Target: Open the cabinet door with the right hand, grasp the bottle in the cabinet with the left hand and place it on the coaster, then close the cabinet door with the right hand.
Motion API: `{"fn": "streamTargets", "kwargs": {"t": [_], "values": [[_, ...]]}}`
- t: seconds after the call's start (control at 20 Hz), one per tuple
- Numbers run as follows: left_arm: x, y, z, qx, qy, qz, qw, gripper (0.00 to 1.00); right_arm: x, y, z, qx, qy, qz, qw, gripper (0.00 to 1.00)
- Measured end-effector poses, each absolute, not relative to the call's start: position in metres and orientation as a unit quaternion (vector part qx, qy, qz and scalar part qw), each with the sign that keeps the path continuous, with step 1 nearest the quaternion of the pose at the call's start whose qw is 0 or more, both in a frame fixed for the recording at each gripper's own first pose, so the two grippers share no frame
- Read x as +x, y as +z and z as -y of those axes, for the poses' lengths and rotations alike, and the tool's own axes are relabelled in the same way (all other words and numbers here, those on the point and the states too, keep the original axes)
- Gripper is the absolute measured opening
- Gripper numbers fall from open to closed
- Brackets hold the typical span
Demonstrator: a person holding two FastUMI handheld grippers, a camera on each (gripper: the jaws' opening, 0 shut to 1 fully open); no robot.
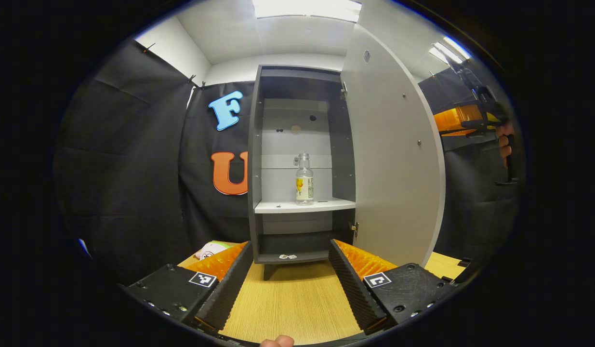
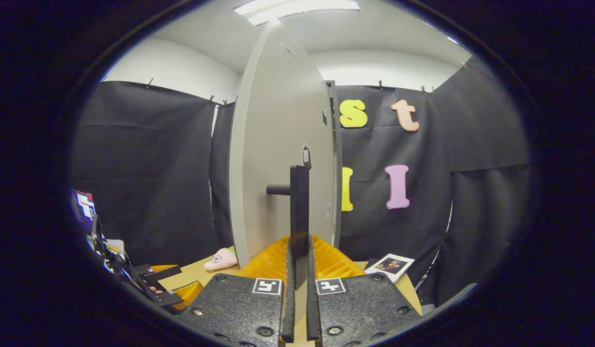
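The grey cabinet [image 1: 302, 144] stands with its door [image 1: 391, 159] swung wide to the right. A clear bottle [image 1: 304, 179] with a yellow-and-white label stands upright on the white middle shelf [image 1: 321, 206]. My left gripper [image 1: 292, 272] is open, low over the wooden table and well short of the cabinet, with the bottle straight ahead. In the right gripper view, my right gripper [image 2: 299, 274] is shut on the door's black bar handle [image 2: 299, 212], with the door [image 2: 278, 159] edge-on ahead. A white square coaster with a picture [image 2: 390, 265] lies on the table to the right.
A pink soft toy [image 2: 221, 259] lies on the table [image 1: 297, 303] left of the cabinet foot. The left gripper [image 2: 148, 284] and the hand holding it sit low at the left in the right gripper view. Black cloth walls close in on all sides.
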State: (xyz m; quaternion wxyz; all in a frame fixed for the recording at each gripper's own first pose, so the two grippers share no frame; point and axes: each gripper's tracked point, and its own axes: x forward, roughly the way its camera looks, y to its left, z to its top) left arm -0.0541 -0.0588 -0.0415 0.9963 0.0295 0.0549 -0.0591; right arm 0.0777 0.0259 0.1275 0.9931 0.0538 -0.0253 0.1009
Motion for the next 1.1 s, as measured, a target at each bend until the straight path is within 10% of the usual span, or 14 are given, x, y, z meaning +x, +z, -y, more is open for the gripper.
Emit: {"fn": "streamTargets", "kwargs": {"t": [1.1], "values": [[-0.056, -0.048, 0.073, 0.031, -0.059, -0.053, 0.996, 0.95, 0.08, 0.122, 0.028, 0.043, 0.027, 0.032, 0.998, 0.04]]}}
